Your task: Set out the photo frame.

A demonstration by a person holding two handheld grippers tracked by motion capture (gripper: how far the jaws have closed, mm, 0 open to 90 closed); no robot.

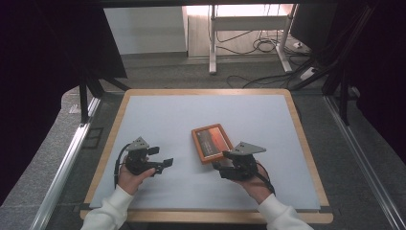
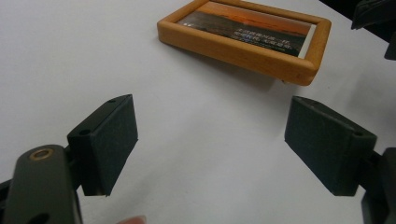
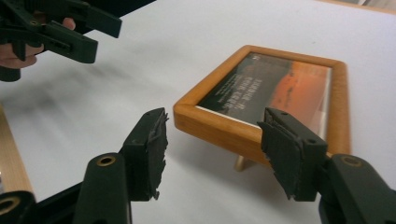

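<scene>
Wooden picture frame (image 1: 212, 142) face-up, long axis running away, slightly leftward, right claw (image 1: 221, 161) open, seemingly just short, left claw (image 1: 162, 157) wide, empty.

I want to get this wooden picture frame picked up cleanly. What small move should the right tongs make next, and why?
Probably ease the right tongs forward so the pads straddle the near edge of the wooden picture frame, then close. The frame lies face up on the table, propped slightly by its back stand, and the open jaws sit just short of that edge with nothing between them. The left tongs hang open, well off.
</scene>
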